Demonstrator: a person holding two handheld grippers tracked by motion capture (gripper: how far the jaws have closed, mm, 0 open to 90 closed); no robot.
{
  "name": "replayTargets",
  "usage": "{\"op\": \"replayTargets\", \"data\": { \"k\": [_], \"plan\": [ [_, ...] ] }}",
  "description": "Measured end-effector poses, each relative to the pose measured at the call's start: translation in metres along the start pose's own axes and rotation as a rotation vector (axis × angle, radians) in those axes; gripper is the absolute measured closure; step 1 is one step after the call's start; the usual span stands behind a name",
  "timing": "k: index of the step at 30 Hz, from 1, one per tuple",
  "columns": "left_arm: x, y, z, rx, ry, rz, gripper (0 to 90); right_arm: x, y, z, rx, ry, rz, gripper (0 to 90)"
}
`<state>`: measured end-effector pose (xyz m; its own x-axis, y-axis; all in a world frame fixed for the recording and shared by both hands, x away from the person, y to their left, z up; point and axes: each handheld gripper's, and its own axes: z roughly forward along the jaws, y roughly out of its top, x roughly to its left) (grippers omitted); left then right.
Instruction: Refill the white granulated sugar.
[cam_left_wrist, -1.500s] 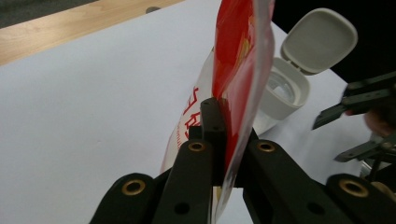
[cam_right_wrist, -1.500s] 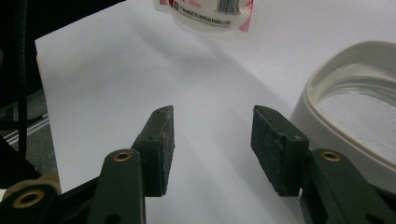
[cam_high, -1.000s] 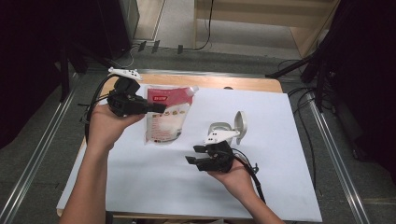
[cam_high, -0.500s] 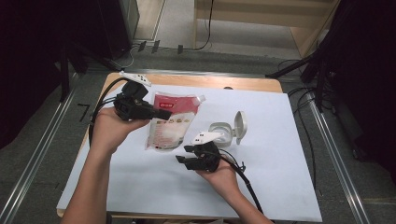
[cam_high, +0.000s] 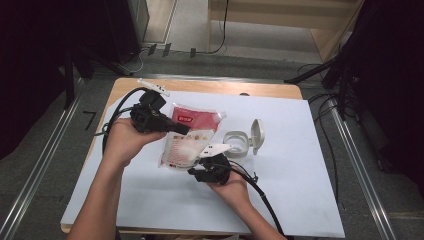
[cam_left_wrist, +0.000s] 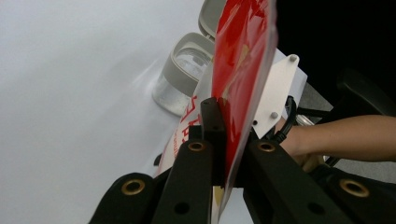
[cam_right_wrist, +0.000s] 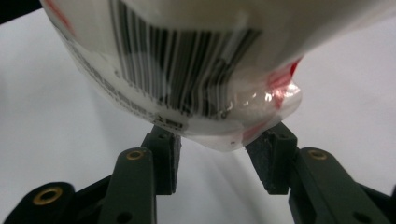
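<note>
The left tool (cam_high: 181, 129) is clamped on the red top edge of the pouch (cam_high: 187, 137), whose long axis slants down toward the right tool (cam_high: 192, 172), jaws apart at its bottom corner, above the bench (cam_high: 300, 200).

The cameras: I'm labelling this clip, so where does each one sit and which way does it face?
High view: above the person's side, looking forward and down at the table; both forearms, left claw and right claw show.
Left gripper view: rides the left claw, shut on the pouch; a jar beyond, the other forearm at right.
Right gripper view: rides the right claw, open under the pouch.
All share the pouch.
</note>
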<state>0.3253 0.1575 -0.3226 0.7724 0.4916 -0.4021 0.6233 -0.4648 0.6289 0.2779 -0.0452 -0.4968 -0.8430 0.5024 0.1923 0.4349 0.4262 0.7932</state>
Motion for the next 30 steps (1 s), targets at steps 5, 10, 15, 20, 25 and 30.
{"op": "replayTargets", "data": {
  "k": [5, 10, 15, 20, 25, 30],
  "plan": [
    [0.0, 0.001, 0.002, -0.021, -0.001, -0.005, 90.0, 0.002, 0.0, -0.003, -0.014, 0.018, 0.012, 60.2],
    [-0.003, 0.003, 0.008, -0.016, 0.038, 0.009, 90.0, 0.012, 0.0, -0.006, -0.019, -0.013, -0.056, 61.4],
    [-0.004, 0.004, 0.015, 0.014, 0.063, 0.025, 87.8, 0.018, -0.001, -0.007, -0.035, 0.021, -0.046, 64.4],
    [-0.005, 0.002, 0.027, 0.074, 0.041, 0.047, 84.0, 0.02, 0.002, -0.015, -0.079, 0.037, -0.028, 65.2],
    [-0.01, 0.005, 0.034, 0.1, -0.025, 0.014, 90.0, 0.025, 0.002, -0.016, -0.078, 0.024, -0.054, 64.9],
    [-0.011, 0.007, 0.037, 0.103, -0.056, -0.028, 90.0, 0.032, 0.003, -0.012, -0.09, 0.016, -0.083, 62.3]
  ]
}}
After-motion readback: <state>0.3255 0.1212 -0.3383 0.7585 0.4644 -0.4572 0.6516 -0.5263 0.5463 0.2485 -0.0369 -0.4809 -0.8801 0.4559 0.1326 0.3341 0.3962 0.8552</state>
